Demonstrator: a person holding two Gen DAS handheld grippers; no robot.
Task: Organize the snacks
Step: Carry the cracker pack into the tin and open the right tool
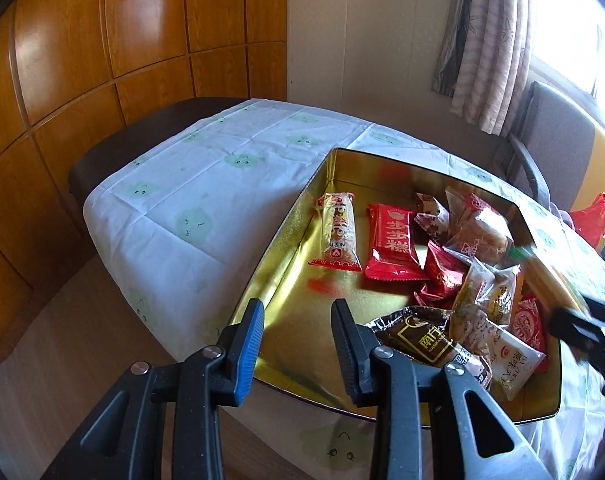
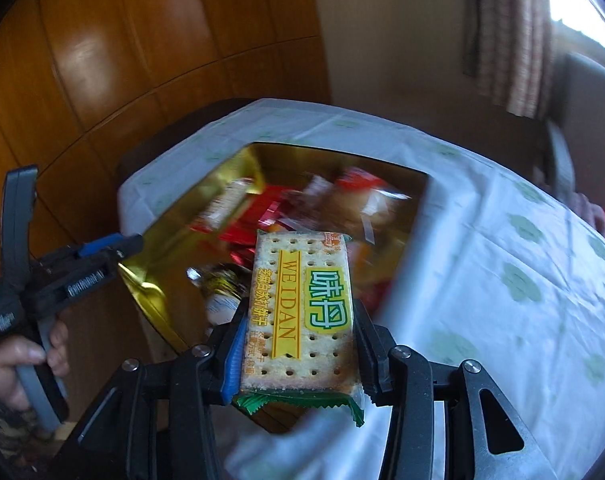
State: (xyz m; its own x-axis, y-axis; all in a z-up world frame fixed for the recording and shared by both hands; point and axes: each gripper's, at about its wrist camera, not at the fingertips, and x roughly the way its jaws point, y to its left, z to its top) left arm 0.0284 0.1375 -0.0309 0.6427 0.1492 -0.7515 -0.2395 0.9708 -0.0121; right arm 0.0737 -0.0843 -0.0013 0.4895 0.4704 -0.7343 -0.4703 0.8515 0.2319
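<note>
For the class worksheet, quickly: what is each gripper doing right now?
Left gripper: open, nothing between its fingers, over the gold tin.
Right gripper: shut on the Weidan cracker packet.

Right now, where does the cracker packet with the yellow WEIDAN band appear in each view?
Left wrist view: blurred at the right edge, the cracker packet with the yellow WEIDAN band sits above the tin's right side, ahead of the right gripper.
Right wrist view: centre, packet clamped between the jaws.
Shared landmark: the gold-lined rectangular tin.

Cracker packet (image 2: 300, 312) above snack-filled gold tin (image 2: 158, 236)
</note>
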